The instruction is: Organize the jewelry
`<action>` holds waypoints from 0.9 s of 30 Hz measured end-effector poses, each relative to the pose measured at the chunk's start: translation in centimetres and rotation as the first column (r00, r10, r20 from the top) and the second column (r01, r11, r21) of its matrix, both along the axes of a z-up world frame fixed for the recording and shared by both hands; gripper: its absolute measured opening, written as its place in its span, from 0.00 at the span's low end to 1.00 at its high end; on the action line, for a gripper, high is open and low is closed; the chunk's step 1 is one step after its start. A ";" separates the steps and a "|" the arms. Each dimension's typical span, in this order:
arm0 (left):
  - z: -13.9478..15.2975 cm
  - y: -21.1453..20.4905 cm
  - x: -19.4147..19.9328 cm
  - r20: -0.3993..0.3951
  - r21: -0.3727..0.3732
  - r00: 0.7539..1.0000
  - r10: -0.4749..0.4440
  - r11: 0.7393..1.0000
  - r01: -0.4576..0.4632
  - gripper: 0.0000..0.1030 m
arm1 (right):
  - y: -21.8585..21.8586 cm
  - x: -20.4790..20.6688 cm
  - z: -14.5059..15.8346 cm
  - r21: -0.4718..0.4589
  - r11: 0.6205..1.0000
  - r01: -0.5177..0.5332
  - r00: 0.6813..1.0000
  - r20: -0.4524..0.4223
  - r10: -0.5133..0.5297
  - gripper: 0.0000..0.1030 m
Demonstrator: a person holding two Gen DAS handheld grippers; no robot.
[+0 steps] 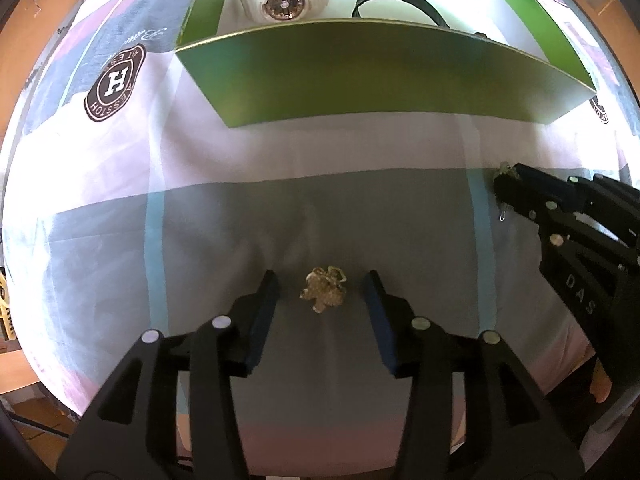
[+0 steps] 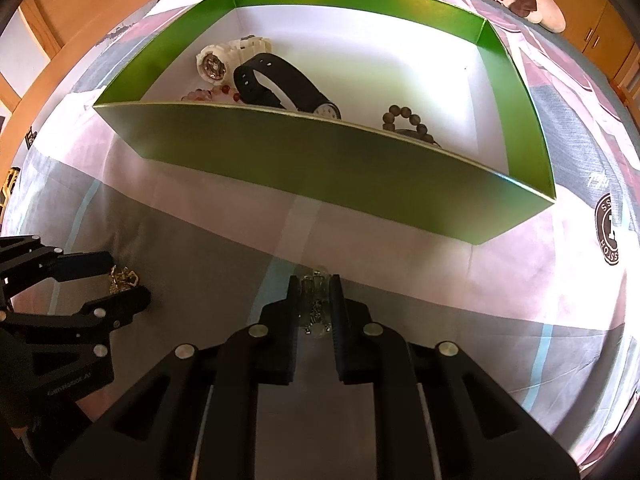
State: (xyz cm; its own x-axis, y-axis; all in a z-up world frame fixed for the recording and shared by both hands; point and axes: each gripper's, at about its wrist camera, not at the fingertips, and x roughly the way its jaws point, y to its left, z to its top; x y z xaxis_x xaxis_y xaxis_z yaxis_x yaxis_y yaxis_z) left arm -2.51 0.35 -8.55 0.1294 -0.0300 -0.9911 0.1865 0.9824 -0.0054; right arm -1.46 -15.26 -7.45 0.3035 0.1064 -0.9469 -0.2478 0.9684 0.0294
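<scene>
Holding a silver chain piece, probably, in my closed right claw (image 2: 315, 304); left claw (image 1: 320, 286) wide open around gold brooch (image 1: 324, 289). Watches and bracelets already sit in green box (image 2: 320, 156).

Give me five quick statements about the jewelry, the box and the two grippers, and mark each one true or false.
1. The left gripper is open around a gold chain piece lying on the cloth. True.
2. The right gripper is open and holds nothing. False: it is shut on a silver jewelry piece.
3. The green box holds a white watch and a black watch. True.
4. The brown bead bracelet lies on the cloth outside the box. False: it is inside the box.
5. The box has a lid on. False: it is open-topped.
</scene>
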 end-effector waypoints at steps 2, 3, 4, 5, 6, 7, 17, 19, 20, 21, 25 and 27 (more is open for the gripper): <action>0.0 0.0 -0.2 0.002 -0.002 1.000 0.013 1.000 -0.013 0.26 | 0.1 0.0 -0.1 -0.002 1.000 0.001 1.000 0.000 -0.001 0.14; 0.0 0.0 -0.2 0.006 -0.004 1.000 0.019 1.000 -0.019 0.22 | 0.1 0.0 -0.1 -0.002 1.000 0.000 1.000 0.000 0.000 0.14; 0.3 0.0 -0.1 0.009 -0.011 1.000 0.026 1.000 -0.026 0.22 | 0.1 0.0 -0.2 -0.003 1.000 0.001 1.000 0.000 -0.001 0.14; 0.7 0.1 0.0 0.014 -0.019 0.999 0.035 0.999 -0.034 0.22 | 0.2 0.0 -0.2 -0.003 1.000 0.001 1.000 0.001 -0.001 0.14; 0.9 0.2 0.0 0.021 -0.022 0.999 0.039 0.999 -0.039 0.22 | 0.2 0.0 -0.2 -0.003 1.000 0.000 1.000 0.001 0.000 0.14; 1.2 0.2 0.0 0.035 -0.022 0.998 0.045 0.999 -0.044 0.22 | 0.3 -0.1 -0.2 -0.003 1.000 0.000 1.000 0.002 0.000 0.14; 6.5 1.2 0.0 0.252 -0.133 0.965 0.080 0.990 -0.047 0.22 | -1.0 -0.6 3.0 0.112 0.994 0.012 0.995 0.094 -0.022 0.13; 7.7 1.6 0.0 0.318 -0.145 0.943 0.098 0.988 -0.054 0.22 | -1.6 -0.9 4.4 0.154 0.988 0.010 0.989 0.144 -0.033 0.13; 8.1 1.9 0.1 0.344 -0.157 0.933 0.102 0.986 -0.049 0.22 | -1.7 -1.1 4.8 0.169 0.986 0.007 0.986 0.163 -0.035 0.13; 8.8 1.8 0.0 0.373 -0.177 0.922 0.107 0.983 -0.042 0.22 | -1.9 -1.3 5.4 0.194 0.981 0.002 0.982 0.187 -0.039 0.13; 11.2 1.3 0.5 0.454 -0.226 0.882 0.127 0.974 -0.024 0.22 | -2.6 -1.9 7.3 0.271 0.963 -0.012 0.960 0.271 -0.065 0.13; 11.8 1.2 1.2 0.475 -0.250 0.869 0.135 0.968 -0.014 0.22 | -3.1 -1.8 8.4 0.297 0.955 -0.002 0.946 0.310 -0.094 0.13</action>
